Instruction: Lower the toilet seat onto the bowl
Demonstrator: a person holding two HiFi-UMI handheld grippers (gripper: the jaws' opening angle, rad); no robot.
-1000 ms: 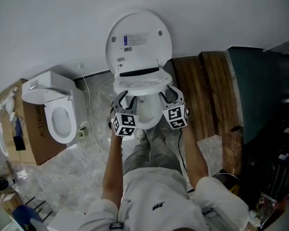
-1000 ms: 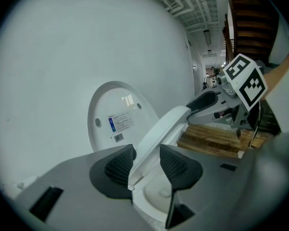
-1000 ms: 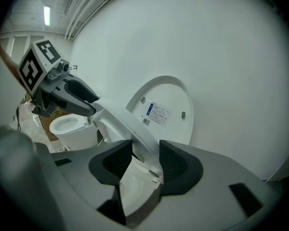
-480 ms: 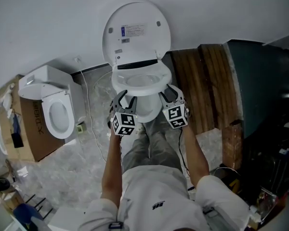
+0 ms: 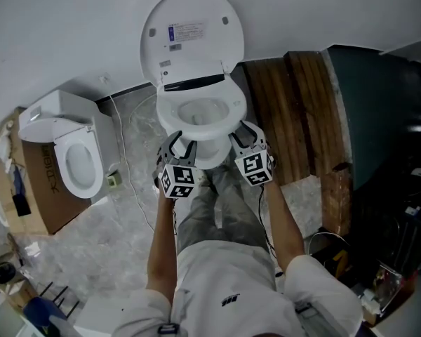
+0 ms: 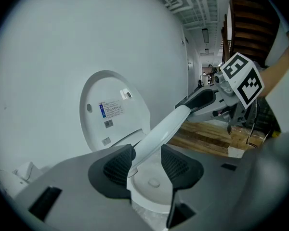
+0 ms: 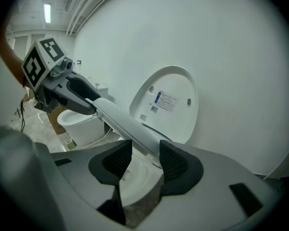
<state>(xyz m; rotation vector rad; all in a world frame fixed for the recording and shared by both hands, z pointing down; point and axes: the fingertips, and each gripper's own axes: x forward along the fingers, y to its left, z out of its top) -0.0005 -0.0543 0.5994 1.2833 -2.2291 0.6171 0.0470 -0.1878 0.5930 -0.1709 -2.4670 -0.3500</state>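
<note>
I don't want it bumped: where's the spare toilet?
Head view, left side: the spare toilet stands beside a cardboard box, left of the main toilet.

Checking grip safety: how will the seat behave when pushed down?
Probably stiff: the seat runs straight along its front edge, no sag. Likely slippery: its surface looks glossy. Hinged below the lid, it should swing, not slide.

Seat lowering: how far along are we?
Done: the toilet seat is tipped well down from the upright lid, close over the bowl. In hand: the right gripper clamps its front rim; the left gripper, rim between its jaws, has just been opening them. Remaining: the front looks raised off the bowl, so set it down and let go.
</note>
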